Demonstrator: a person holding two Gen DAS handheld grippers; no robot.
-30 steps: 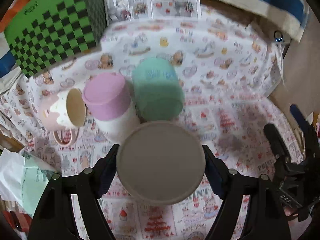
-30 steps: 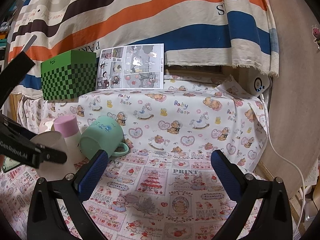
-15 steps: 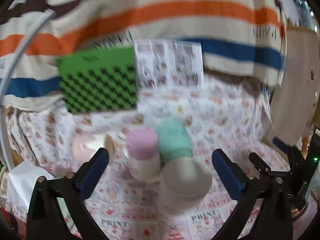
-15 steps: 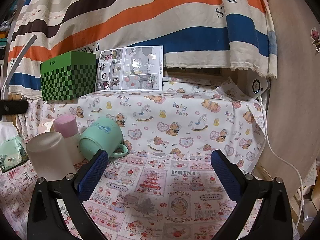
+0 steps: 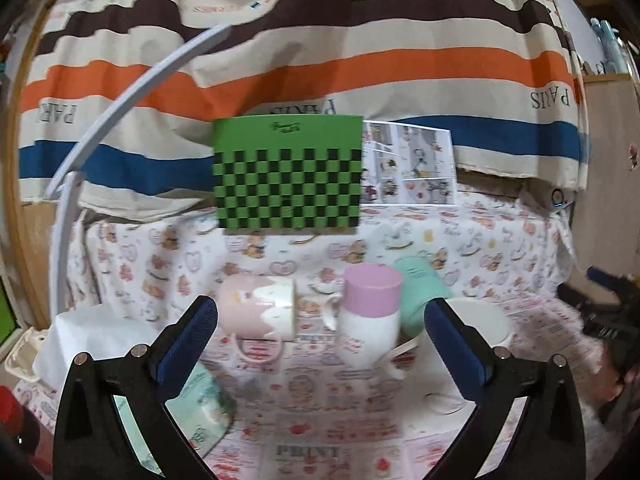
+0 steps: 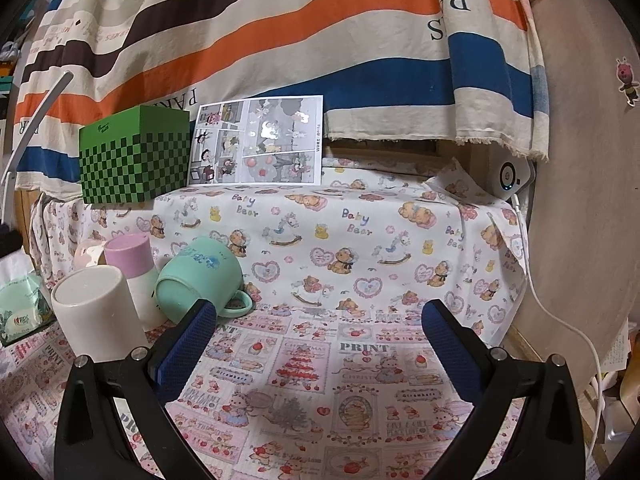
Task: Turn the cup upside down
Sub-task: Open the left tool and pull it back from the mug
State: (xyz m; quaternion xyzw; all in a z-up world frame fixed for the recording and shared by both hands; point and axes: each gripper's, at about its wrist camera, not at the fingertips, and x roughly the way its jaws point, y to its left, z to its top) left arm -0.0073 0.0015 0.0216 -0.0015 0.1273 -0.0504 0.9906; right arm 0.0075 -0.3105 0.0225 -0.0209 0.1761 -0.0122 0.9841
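Here both tools gape empty; left tool point(image 5: 320, 320) half hides the white cup point(image 5: 482, 320).

The left tool point(image 5: 320, 314) is reaching forward with its two black fingers spread wide, and nothing is sitting between the blue pads point(image 5: 188, 340). It is pointing roughly level, with both fingers rising symmetrically from the bottom of its own view. The right tool point(image 6: 319, 322) is likewise gaping wide with its blue pads point(image 6: 186, 346) gripping nothing, and it is also aiming forward at a roughly level angle. From the left wrist view, the right tool point(image 5: 604, 312) is showing as a dark, blurred shape at the far right edge, well apart from the left tool.
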